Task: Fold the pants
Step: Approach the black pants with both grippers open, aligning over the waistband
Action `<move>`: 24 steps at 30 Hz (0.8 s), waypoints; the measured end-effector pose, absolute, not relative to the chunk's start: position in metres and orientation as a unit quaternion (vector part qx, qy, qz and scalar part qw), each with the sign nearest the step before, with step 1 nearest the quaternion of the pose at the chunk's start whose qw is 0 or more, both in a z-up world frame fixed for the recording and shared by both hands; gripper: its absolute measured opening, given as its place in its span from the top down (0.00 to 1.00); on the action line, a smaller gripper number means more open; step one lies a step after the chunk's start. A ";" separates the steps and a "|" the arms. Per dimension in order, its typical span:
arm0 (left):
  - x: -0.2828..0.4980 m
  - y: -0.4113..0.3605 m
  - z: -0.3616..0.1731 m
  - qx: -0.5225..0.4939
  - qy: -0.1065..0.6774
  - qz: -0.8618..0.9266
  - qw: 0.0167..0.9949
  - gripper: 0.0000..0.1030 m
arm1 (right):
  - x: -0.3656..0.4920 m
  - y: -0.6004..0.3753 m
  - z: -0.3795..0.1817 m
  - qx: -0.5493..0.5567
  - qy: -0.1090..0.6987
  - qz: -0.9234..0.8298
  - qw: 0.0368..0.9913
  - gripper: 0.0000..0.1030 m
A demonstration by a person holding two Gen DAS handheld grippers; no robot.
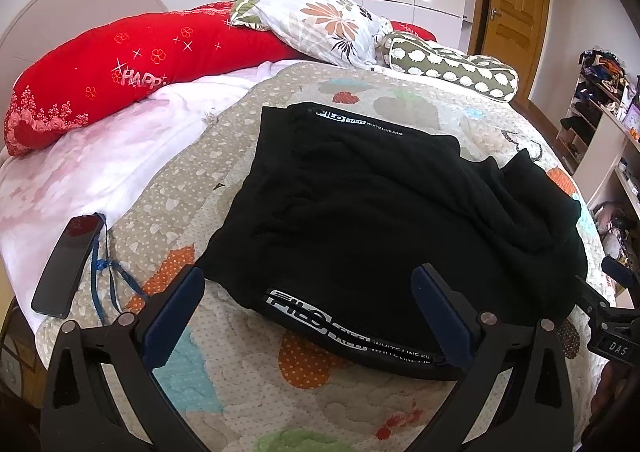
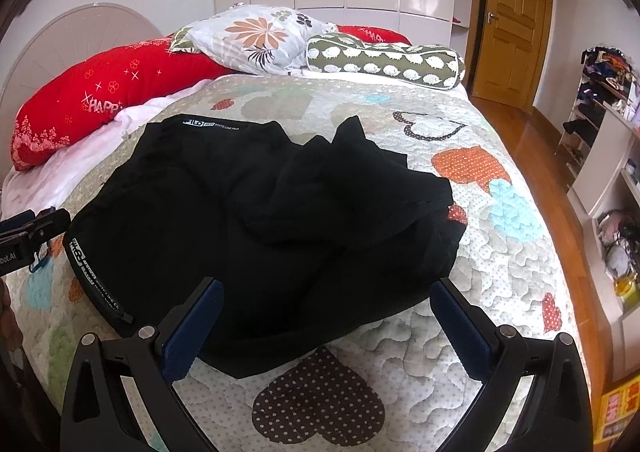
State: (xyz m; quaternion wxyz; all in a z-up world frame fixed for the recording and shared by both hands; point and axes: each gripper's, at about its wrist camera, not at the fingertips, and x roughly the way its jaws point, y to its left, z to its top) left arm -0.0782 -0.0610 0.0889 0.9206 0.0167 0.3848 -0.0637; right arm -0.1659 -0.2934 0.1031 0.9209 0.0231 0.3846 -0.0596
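Black pants (image 1: 380, 220) with white "FILO" lettering lie bunched and partly folded on the quilted bedspread (image 1: 224, 384); they also show in the right wrist view (image 2: 248, 220). My left gripper (image 1: 308, 284) is open and empty, its fingers straddling the near lettered edge of the pants, just above it. My right gripper (image 2: 326, 292) is open and empty, hovering over the pants' near right edge. The right gripper's tip also shows at the right edge of the left wrist view (image 1: 612, 312), and the left gripper's tip at the left edge of the right wrist view (image 2: 28, 232).
A dark phone (image 1: 66, 264) with a blue cord lies at the bed's left edge. Red pillows (image 1: 120, 68), a floral pillow (image 2: 260, 36) and a green bolster (image 2: 384, 60) lie at the head. Shelves (image 2: 608, 156) stand to the right of the wooden floor.
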 end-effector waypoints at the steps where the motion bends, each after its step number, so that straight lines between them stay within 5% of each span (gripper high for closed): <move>1: -0.078 -0.062 0.089 0.018 0.385 -0.063 0.921 0.00 | -0.166 -0.293 0.103 0.023 0.385 -0.060 0.921 0.00; 24: -0.064 -0.054 0.052 0.007 0.423 -0.065 0.904 0.00 | -0.135 -0.325 0.094 0.047 0.392 -0.073 0.916 0.00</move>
